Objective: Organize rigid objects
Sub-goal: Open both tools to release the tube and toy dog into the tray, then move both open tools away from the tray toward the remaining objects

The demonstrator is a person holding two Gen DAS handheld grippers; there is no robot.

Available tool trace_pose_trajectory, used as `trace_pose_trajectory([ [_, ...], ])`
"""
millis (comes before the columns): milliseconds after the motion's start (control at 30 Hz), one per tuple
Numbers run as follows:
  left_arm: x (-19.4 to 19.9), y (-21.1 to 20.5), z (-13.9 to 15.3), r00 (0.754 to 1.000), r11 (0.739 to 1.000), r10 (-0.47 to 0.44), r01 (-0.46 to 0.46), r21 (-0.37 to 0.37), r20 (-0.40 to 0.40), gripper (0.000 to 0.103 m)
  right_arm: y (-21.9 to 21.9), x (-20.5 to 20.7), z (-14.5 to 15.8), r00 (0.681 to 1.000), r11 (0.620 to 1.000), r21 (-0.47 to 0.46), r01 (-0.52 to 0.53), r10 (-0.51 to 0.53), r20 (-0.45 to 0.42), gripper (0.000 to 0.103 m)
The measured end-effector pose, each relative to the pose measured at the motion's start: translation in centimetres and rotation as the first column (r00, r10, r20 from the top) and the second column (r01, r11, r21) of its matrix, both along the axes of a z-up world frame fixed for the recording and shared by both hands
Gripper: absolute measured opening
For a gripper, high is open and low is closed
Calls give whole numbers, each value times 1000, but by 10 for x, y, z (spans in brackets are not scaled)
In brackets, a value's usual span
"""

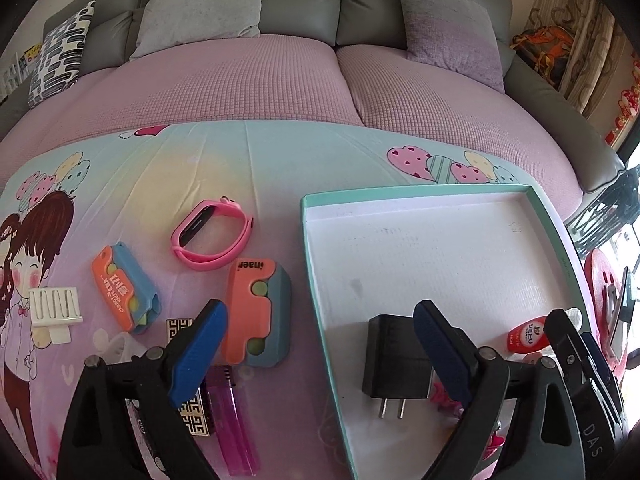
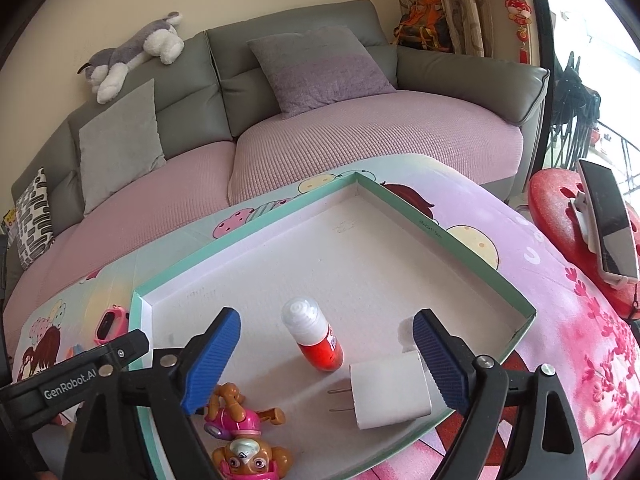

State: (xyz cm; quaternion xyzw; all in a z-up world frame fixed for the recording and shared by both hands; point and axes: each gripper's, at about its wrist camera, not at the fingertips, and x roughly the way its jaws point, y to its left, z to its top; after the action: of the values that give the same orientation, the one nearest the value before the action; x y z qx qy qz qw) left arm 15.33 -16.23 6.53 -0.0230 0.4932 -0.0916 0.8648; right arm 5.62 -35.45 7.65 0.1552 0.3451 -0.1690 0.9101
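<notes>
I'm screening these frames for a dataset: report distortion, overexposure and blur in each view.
Left wrist view: strong fisheye bowing of the sofa, dark corner vignette, window at the right edge bright; box and black charger sharp. Right wrist view: same barrel bend, window blown out white at upper right; glue bottle and white charger crisp, no motion blur.

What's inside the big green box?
Inside the box: a red bottle, white plug, black plug and toy puppies. The grippers cover some of the floor near the front.
</notes>
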Motion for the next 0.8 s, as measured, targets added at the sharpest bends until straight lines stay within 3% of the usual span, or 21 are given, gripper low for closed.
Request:
trace_pose_trajectory([
  [200,4,15,-5,999,999,41,-41,-2,-22,94,4,4,-3,1000,1000,-20,-9,8,-27,103],
  [600,7,31,-11,996,996,84,-83,14,-28,94,11,9,-8,997,998,-67,-5,0,-71,103],
  [800,6,47,-4,995,995,98,-98,13,-18,94,20,4,8,1000,995,-102,1,0,2,103],
])
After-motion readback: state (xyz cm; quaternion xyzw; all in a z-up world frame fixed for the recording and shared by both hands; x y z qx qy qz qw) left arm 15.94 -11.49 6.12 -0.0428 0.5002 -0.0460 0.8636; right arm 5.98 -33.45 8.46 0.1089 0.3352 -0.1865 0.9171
